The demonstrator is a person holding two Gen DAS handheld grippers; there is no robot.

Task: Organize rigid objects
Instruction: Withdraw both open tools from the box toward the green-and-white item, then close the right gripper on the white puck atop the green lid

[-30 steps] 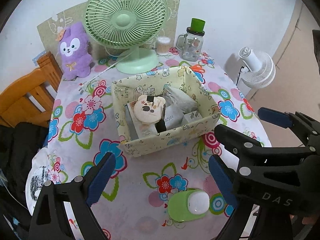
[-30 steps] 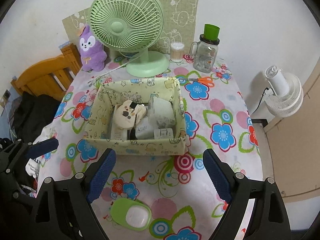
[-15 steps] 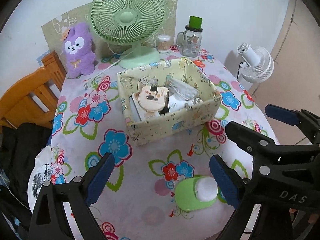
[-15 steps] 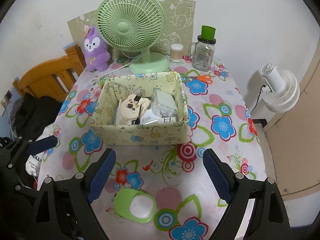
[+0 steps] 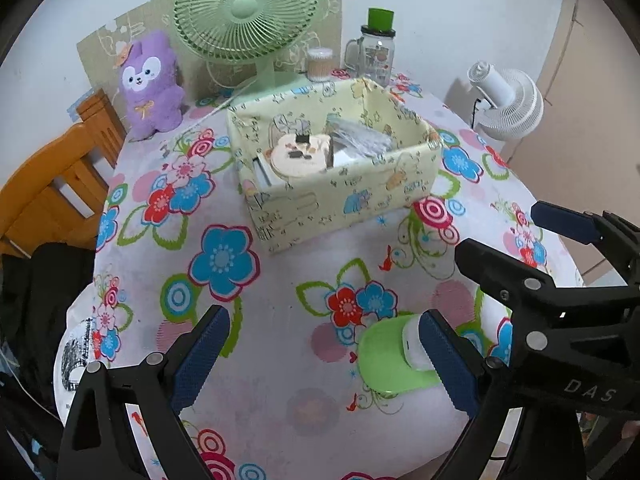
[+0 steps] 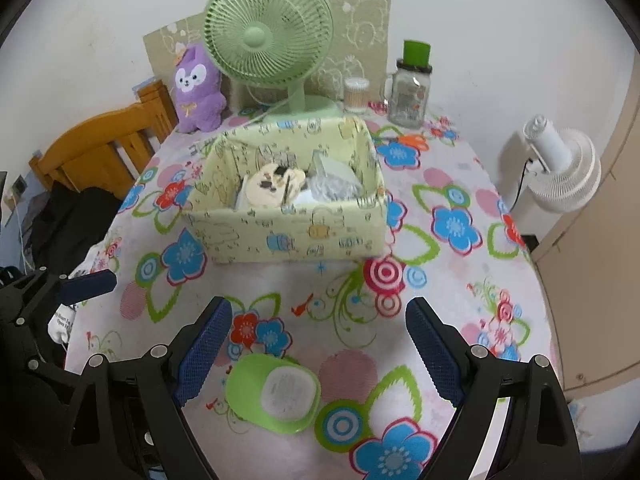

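We see the left gripper with its jaws spread wide and nothing between them; its right blue pad overlaps the edge of the green object in the left wrist view, though we cannot tell whether they touch. The right gripper likewise has its jaws wide apart and empty, poised above the same green object, which lies flat on the table between the two pads and nearer the left one. This object is a lime-green rounded piece with a white, rounded-square centre. Beyond it, near the middle of the floral tablecloth, we find the yellow patterned box, open at the top and holding a cream bear-shaped item, a clear crinkled packet and some pale flat items. Behind the box stand a green desk fan, a purple plush toy, a cotton-swab container and a glass jar with a green lid. Orange-handled scissors lie to the right of the box. A white fan stands off the table at right, a wooden chair at left.
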